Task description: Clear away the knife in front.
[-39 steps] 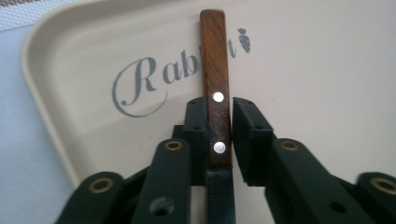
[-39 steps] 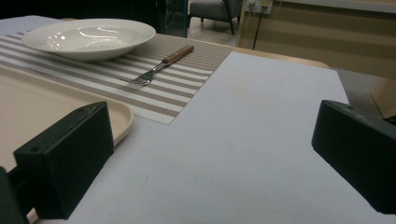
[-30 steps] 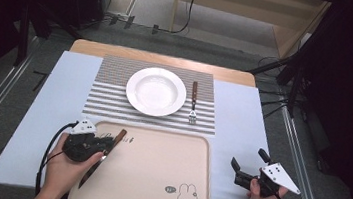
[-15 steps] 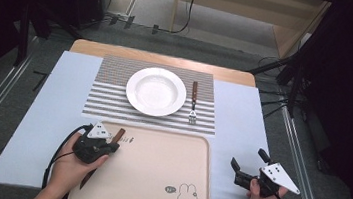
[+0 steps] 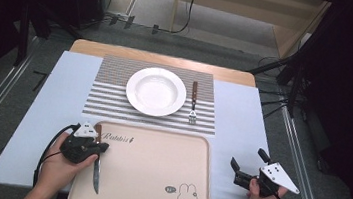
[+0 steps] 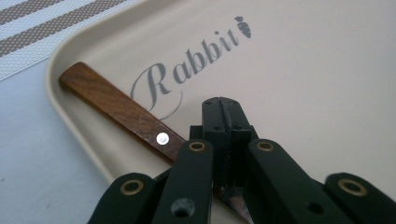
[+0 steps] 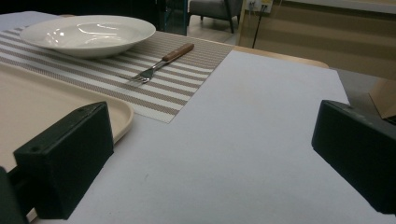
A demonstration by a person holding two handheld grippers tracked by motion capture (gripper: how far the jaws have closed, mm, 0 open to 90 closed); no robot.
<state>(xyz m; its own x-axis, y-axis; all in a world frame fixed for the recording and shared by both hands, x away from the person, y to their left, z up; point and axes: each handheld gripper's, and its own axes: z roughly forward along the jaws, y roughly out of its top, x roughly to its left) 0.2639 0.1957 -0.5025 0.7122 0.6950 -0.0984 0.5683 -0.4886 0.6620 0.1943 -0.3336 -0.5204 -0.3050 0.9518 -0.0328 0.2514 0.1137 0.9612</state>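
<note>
Pale blue tabletop; left gripper (image 5: 89,146) clamps a wooden-handled steel knife (image 6: 122,110) lying on the beige plastic tray (image 5: 155,177); it might slip. Right gripper (image 7: 210,158) gapes, empty.

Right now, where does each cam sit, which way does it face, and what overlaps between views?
High view: above the person's side, looking forward and down at the tray, plate and fork; both hands and forearms enter from the bottom.
Left gripper view: rides the left gripper, facing down onto the tray corner; its jaws are closed on the knife.
Right gripper view: rides the right gripper, low over the table toward plate and fork; its jaws stand apart.
Shared: high and right gripper views both show plate, fork, striped placemat.
</note>
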